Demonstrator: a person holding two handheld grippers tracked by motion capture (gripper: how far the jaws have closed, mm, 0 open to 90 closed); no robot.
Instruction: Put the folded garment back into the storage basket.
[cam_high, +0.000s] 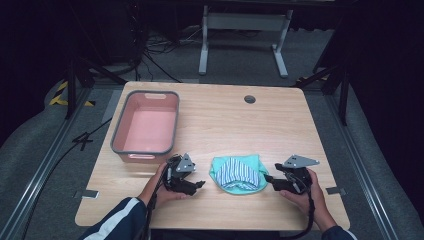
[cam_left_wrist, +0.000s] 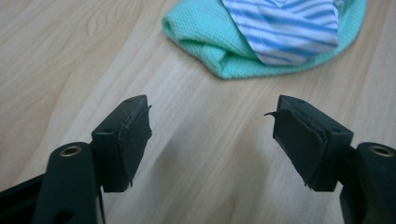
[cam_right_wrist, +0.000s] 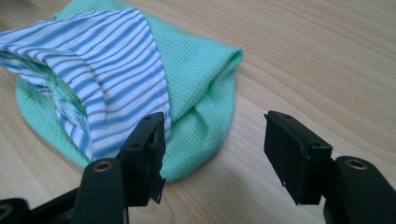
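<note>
left gripper (cam_high: 200, 184) low and left of centre in the high view, jaws apart with nothing between them, just short of the cloth bundle (cam_high: 238, 173). right gripper (cam_high: 268, 178) at the bundle's other side, lower right of centre, jaws likewise spread and empty; in the right gripper view, one jaw over the bundle's edge, touching or not unclear. bundle itself near the table's (cam_high: 225, 120) front edge, lower middle of the frame: mint green waffle cloth (cam_right_wrist: 201, 70) under a blue-striped piece (cam_right_wrist: 107, 70), loosely folded together. pink bin (cam_high: 146, 122) in the upper left of the tabletop, seemingly bare inside. judged as barely begun: no grasp made, bundle not lifted, probably bound for the bin.
</note>
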